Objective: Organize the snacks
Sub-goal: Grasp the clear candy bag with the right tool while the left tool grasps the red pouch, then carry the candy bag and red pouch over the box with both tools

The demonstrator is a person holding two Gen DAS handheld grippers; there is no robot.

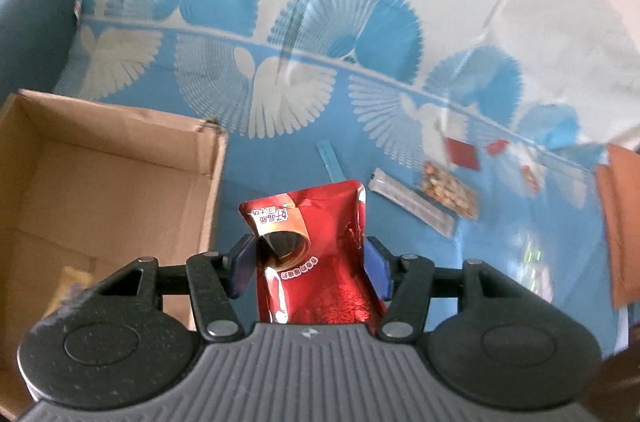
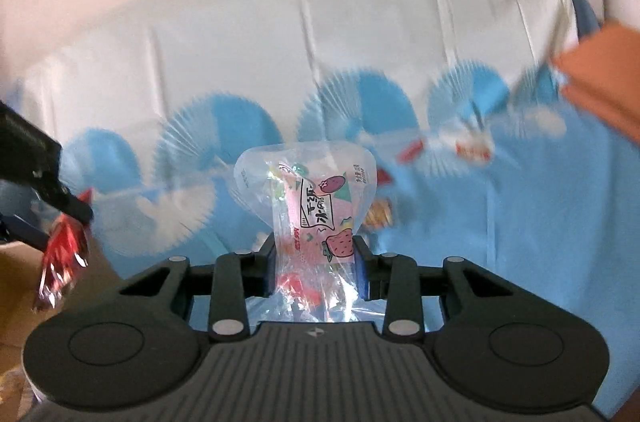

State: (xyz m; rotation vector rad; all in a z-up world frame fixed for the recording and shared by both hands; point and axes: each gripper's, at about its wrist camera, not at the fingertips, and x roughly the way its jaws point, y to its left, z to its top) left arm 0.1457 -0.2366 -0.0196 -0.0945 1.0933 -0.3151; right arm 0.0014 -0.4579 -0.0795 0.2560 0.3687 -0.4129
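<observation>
My left gripper is shut on a shiny red snack packet and holds it above the blue cloth, just right of an open cardboard box. My right gripper is shut on a clear puffed strawberry snack bag held up over the cloth. The left gripper and its red packet also show at the left edge of the right wrist view. On the cloth lie a silver stick packet, a clear bag of nuts and small red packets.
A yellow packet lies in the box bottom. A blue strip lies on the blue and white patterned cloth. An orange-brown box stands at the right edge; it also shows in the right wrist view.
</observation>
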